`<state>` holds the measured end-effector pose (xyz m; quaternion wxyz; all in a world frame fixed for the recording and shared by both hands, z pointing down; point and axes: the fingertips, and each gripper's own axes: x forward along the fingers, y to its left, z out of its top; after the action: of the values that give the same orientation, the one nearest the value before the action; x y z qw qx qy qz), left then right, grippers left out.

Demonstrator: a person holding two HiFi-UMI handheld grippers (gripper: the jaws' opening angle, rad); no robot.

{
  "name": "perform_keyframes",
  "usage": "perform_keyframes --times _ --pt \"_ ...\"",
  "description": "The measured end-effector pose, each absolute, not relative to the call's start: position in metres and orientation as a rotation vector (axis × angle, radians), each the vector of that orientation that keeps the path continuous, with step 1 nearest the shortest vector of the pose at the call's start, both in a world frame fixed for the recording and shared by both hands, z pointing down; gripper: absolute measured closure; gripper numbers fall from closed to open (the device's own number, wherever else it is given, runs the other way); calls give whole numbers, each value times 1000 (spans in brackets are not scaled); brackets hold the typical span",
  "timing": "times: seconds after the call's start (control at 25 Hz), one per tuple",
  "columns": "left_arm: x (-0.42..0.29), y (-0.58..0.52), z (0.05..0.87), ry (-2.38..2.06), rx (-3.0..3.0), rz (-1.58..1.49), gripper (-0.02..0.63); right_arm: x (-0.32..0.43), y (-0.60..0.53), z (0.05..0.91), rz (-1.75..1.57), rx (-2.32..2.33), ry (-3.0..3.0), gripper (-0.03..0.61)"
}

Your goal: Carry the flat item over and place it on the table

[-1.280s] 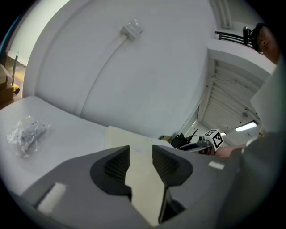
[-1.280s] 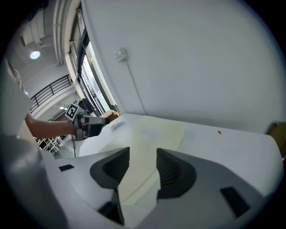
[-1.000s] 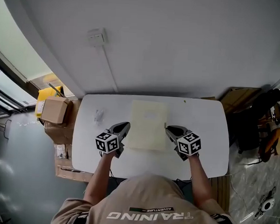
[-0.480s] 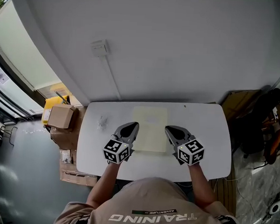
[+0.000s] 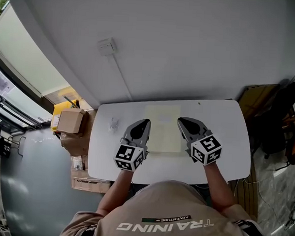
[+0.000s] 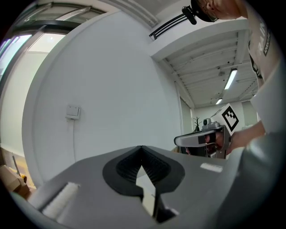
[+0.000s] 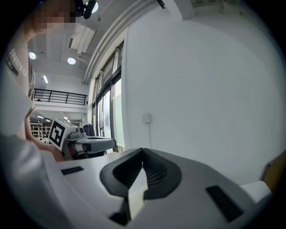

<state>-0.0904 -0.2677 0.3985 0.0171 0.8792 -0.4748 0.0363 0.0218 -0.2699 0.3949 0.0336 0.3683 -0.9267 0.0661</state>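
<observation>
Left gripper (image 5: 143, 122), right gripper (image 5: 181, 121) now higher, jaws pressed together, above flat pale rectangular sheet (image 5: 162, 135)

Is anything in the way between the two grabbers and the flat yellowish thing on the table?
Nothing visible is. The left gripper and right gripper hang shut over the two sides of the flat item, and it lies bare on the white table. A small pale scrap sits apart, off to the left.
</observation>
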Motion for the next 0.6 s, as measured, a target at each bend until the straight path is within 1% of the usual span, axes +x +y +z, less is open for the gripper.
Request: perform_keyframes --times 0.28,0.6 --pt "-89 -269 392 -1481 2736 155 607 30 -278 380 95 1268 -2752 571" --pt "-88 -276 393 -1440 2732 147 607 35 -281 372 83 1313 -2714 571"
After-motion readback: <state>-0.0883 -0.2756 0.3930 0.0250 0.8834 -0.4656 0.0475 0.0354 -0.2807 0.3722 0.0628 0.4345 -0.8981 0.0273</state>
